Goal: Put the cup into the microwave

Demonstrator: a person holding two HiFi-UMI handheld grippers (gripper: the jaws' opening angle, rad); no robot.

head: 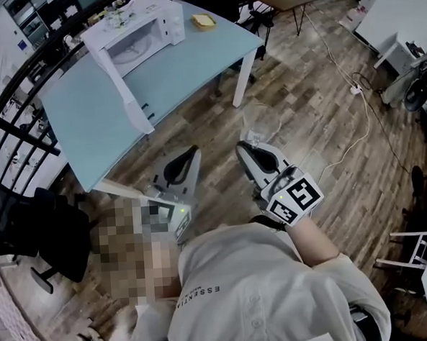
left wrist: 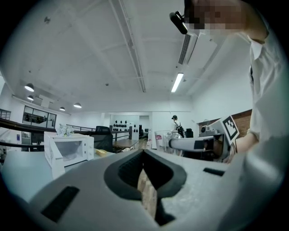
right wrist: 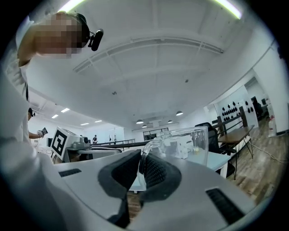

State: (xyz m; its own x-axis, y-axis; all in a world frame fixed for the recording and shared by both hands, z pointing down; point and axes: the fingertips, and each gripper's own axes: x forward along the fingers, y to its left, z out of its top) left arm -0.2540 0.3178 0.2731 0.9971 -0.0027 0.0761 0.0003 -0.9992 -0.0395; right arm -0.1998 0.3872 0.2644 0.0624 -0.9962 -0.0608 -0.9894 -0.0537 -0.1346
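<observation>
One right hand-held gripper pinches the cup; shirt reads "ESSENTIA".

The cup is clear glass-like plastic with a handle, upright and empty. It hangs over the wooden floor at about 1 o'clock in the head view, just off the near corner of the table, with its near wall pinched between the closed jaws of the right gripper. The microwave is white and boxy and sits on that light blue table at about 11 o'clock from the cup, well apart from it, with its door swung wide open.
</observation>
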